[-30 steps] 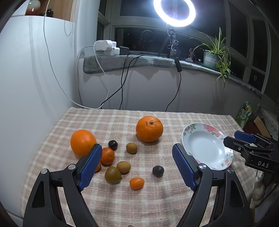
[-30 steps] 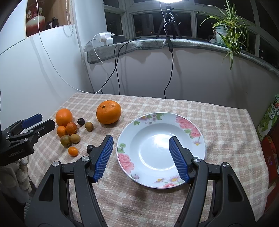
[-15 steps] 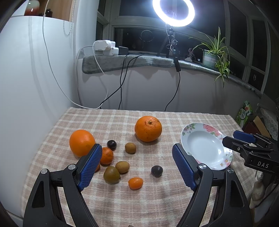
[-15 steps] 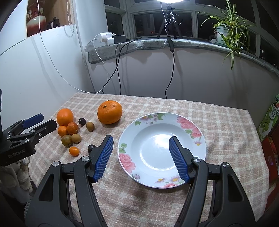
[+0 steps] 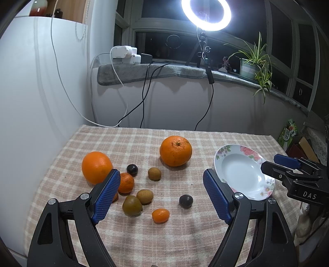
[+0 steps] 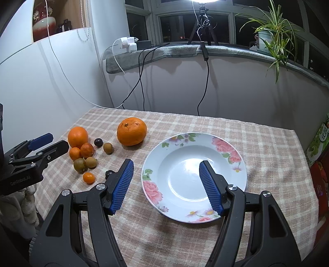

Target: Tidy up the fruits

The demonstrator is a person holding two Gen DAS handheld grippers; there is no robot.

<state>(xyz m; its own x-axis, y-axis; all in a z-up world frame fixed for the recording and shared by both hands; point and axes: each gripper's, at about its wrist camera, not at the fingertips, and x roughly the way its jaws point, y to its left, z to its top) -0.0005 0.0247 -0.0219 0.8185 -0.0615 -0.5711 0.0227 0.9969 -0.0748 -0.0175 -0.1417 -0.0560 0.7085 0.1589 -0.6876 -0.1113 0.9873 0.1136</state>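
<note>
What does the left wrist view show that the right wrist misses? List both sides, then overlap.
Left wrist only: the glowing ring light whole, the nearer dark round fruit unhidden. Right wrist only: the small orange citrus that the left finger covers, unhidden. Both: the large dimpled orange, the empty floral white plate, the left gripper and right gripper, open.

Glossy glazed plate (image 6: 238,180) on a matt woven checked cloth (image 6: 267,147); big orange (image 5: 175,151) dimpled, slightly shiny; blue pads (image 5: 107,195) ribbed and matt
</note>
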